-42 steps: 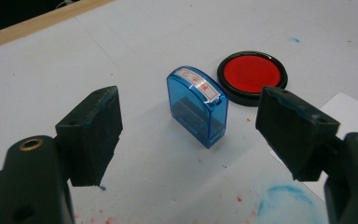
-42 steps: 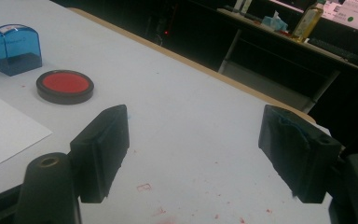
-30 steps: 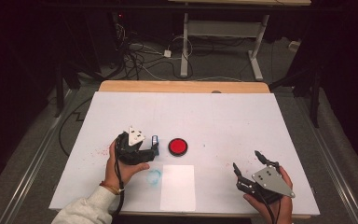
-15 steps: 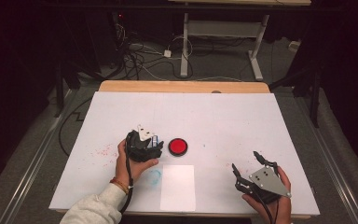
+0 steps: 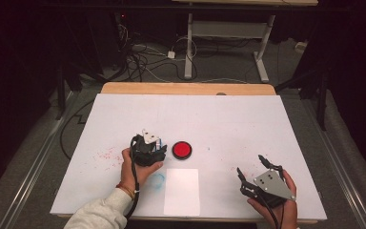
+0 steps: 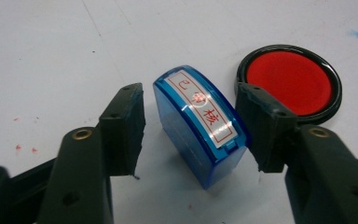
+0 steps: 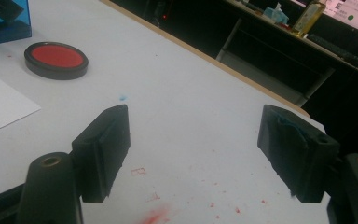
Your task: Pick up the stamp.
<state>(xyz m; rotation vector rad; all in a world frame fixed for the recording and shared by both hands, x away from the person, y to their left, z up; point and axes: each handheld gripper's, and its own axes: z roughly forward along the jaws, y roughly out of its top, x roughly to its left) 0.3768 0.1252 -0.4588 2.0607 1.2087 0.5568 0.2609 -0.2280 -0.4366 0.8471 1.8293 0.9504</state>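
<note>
A blue see-through stamp (image 6: 198, 126) with a red-lettered label stands tilted on the white table, just left of a round red ink pad (image 6: 289, 81). My left gripper (image 6: 191, 112) straddles the stamp. Its jaws have just been closing: the right pad sits at the stamp's edge and a gap remains at the left pad. In the high view the left gripper (image 5: 155, 145) is beside the ink pad (image 5: 182, 149). My right gripper (image 5: 250, 164) rests near the front right, open and empty, with its own view (image 7: 196, 140) looking across bare table.
A white paper sheet (image 5: 182, 191) lies at the front centre, below the ink pad. Red ink specks (image 5: 105, 155) and a blue smudge (image 5: 158, 180) mark the table top (image 5: 219, 119). A wooden strip (image 5: 186, 88) edges the far side, with desk legs and cables beyond.
The left hand has shifted right toward the ink pad and sunk a little, and its jaws have narrowed around the blue stamp. The right hand has stayed put.
</note>
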